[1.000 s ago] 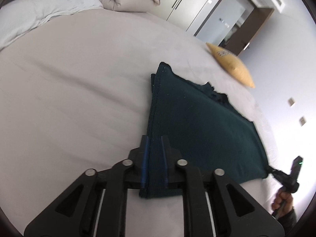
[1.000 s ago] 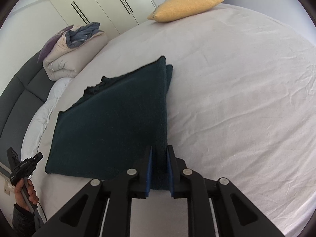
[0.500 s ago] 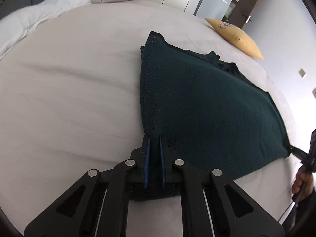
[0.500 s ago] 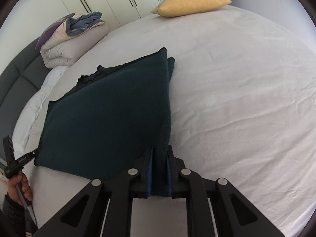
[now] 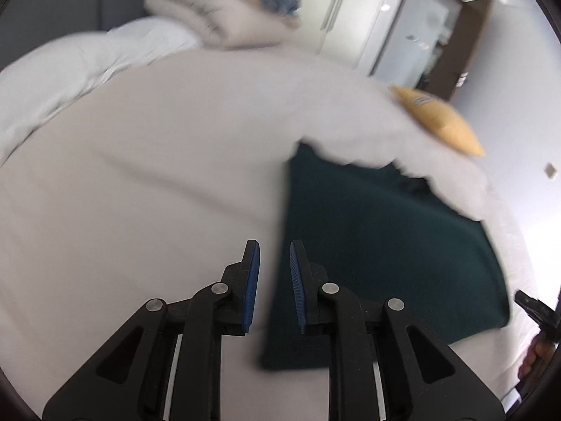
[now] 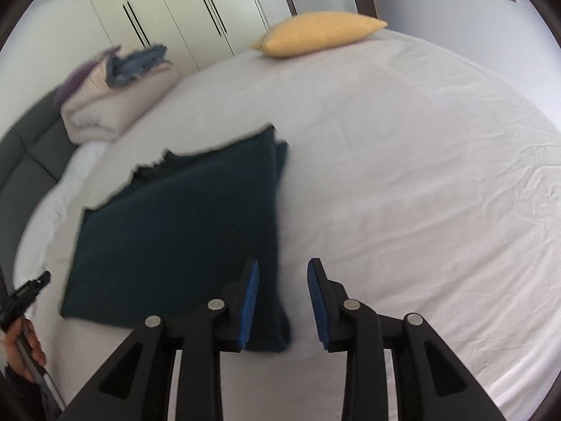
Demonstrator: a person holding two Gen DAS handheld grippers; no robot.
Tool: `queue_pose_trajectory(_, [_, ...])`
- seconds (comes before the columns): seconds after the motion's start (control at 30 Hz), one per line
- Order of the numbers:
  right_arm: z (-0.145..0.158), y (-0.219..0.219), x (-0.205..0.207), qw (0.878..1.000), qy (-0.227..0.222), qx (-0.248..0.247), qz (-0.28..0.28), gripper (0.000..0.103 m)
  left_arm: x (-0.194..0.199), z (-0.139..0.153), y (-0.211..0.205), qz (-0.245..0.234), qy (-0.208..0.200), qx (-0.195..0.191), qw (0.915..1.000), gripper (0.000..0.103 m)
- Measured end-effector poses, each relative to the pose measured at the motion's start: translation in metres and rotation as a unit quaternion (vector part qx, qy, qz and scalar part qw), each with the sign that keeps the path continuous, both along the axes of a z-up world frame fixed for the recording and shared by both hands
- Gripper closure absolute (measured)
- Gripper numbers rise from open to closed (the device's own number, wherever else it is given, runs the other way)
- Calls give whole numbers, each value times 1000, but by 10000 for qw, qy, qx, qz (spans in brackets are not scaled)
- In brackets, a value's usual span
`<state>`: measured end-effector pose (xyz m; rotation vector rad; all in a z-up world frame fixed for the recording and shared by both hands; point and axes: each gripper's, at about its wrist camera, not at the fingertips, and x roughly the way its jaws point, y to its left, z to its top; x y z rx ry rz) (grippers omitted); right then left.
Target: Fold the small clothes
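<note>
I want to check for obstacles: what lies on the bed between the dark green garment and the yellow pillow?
Only bare pale sheet lies between the dark green garment and the yellow pillow, clearest in the right wrist view.

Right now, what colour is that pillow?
Mustard yellow pillow, clearest in the right wrist view.

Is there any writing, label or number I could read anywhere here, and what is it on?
Nothing can be read.
Yellow pillow: a small grey patch of marks, too blurred to read.
Other gripper seen at the edge of the right view: a faint light marking, too small to read.
Dark green cloth, bed, wardrobe: no text visible.
</note>
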<state>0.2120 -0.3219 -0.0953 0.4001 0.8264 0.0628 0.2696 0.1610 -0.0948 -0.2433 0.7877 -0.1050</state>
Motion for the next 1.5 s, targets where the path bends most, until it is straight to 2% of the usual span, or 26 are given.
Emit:
queue_pose_trajectory(0.1, [17,27,20,9949,-308,688,667,70,18,1,-41,-643,12,-80,9979,86])
queue_pose_trajectory(0.2, [16,67,55,9732,-422,1712,1475,70,47,-14,-87,-1045,120,1,9945,86])
queue_pose_trajectory(0.3, [-8,95,92,9610,-224,2263,1573,70,81,-43,-104,-955,543,-113,9939,86])
queue_pose_trajectory(0.4, [-42,115,124,9485,79,2792,1495,68,95,-61,-104,-860,522,-156,9948,86])
queue_pose_trajectory(0.47, [-54,120,135,9505,90,2803,1339,73,95,-67,-99,-921,455,-227,9945,86])
queue_pose_trajectory(0.53, [-59,108,140,9503,-40,2873,1195,89,95,-71,-97,-1043,385,-161,9937,86])
queue_pose_trajectory(0.57, [-62,97,141,9478,-85,3005,1063,92,92,-72,-96,-1080,370,-147,9933,86])
queue_pose_trajectory(0.63, [-66,67,141,9467,-205,3148,656,103,92,-73,-89,-1072,396,-243,9931,86])
queue_pose_trajectory(0.73, [-75,6,129,9468,-289,3188,-337,103,90,-74,-93,-1060,361,-143,9936,86])
queue_pose_trajectory(0.83, [-82,-48,104,9358,-365,3234,-1355,102,87,-75,-99,-1035,305,-22,9942,86])
queue_pose_trajectory(0.87, [-81,-60,94,9300,-421,3299,-1566,101,87,-75,-99,-1027,298,0,9943,86])
queue_pose_trajectory(0.9, [-77,-67,84,9273,-462,3281,-1740,94,84,-75,-99,-1019,293,15,9944,86])
queue_pose_trajectory(0.93, [-70,-68,75,9275,-565,3241,-1776,94,83,-75,-99,-1011,286,36,9945,86])
queue_pose_trajectory(1.0, [-51,-48,67,9372,-791,3132,-1314,93,83,-75,-102,-999,270,106,9946,86])
queue_pose_trajectory(1.07, [-34,-10,68,9469,-878,3041,-561,85,82,-74,-104,-990,259,173,9946,86])
queue_pose_trajectory(1.1, [-31,10,72,9495,-814,3024,-202,74,81,-74,-104,-987,255,187,9946,86])
queue_pose_trajectory(1.13, [-29,31,75,9512,-718,2996,143,68,80,-73,-103,-985,252,193,9946,86])
queue_pose_trajectory(1.23, [-37,84,83,9545,-435,2815,880,64,80,-73,-102,-986,245,157,9947,86])
queue_pose_trajectory(1.3, [-52,99,88,9591,-92,2638,1024,63,80,-73,-101,-986,237,134,9948,86])
queue_pose_trajectory(1.33, [-60,99,90,9594,-32,2633,1007,69,80,-73,-100,-987,232,121,9948,86])
queue_pose_trajectory(1.4, [-67,86,91,9565,-97,2764,929,78,80,-73,-99,-987,222,98,9948,86])
queue_pose_trajectory(1.5, [-68,64,89,9576,-186,2804,631,80,79,-73,-97,-989,208,70,9949,86])
